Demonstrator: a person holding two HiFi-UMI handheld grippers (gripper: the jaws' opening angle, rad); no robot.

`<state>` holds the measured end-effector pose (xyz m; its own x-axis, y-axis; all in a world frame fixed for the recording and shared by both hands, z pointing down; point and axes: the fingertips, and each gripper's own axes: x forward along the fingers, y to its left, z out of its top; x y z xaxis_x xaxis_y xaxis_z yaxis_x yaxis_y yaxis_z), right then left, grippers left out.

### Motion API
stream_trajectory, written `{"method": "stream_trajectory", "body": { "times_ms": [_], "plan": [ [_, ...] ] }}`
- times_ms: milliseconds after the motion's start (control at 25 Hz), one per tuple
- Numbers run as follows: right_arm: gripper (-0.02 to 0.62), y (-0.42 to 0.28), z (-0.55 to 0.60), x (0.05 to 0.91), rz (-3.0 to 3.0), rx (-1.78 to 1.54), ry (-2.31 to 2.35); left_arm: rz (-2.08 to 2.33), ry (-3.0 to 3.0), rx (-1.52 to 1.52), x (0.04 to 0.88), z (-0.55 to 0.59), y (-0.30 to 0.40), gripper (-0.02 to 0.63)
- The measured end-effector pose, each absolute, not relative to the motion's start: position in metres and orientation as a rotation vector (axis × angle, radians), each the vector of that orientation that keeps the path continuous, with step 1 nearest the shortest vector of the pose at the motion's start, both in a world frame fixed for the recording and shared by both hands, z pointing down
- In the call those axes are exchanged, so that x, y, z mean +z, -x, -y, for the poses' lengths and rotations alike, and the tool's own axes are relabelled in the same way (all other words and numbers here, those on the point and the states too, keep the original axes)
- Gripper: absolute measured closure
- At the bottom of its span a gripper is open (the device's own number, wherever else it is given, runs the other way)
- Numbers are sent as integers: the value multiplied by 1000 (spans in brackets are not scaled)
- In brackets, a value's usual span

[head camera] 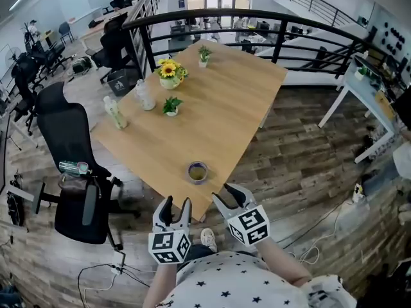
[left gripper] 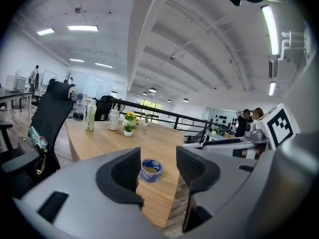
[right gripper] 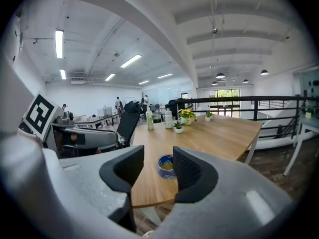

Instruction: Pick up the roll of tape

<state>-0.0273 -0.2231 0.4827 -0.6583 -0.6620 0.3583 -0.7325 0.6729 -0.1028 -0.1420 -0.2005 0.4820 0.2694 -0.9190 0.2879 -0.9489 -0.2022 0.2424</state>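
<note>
Wooden table in an open-plan office, black railing behind it, plank floor around.

Left gripper: jaws apart, nothing between them. Right gripper: jaws apart too, empty. Both are held off the table's near corner, over the floor, not touching the tabletop.

Roll of tape: blue, lying flat near that near corner, hole facing up, so its axis is vertical. It lies ahead of both grippers and between their two lines of aim. In the left gripper view it shows through the gap, tucked toward the left-hand jaw. In the right gripper view it shows through the gap toward the right-hand jaw, partly hidden behind it. Neither gripper is clearly nearer; roughly equal from the head view.

Judgement: reach not yet made. Either gripper needs a short push forward and slightly inward, then one jaw into the hole or both across the ring.

Farther out: sunflower pot, two bottles, small plants, all well apart from the tape. Black office chair left of the table.
</note>
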Motion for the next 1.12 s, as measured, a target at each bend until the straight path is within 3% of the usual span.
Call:
{"method": "stream_trajectory", "body": {
  "times_ms": [1120],
  "plan": [
    [433,75,360,574,2424,443,-1019,1637,-2099,172,528,319,185,403]
  ]
}}
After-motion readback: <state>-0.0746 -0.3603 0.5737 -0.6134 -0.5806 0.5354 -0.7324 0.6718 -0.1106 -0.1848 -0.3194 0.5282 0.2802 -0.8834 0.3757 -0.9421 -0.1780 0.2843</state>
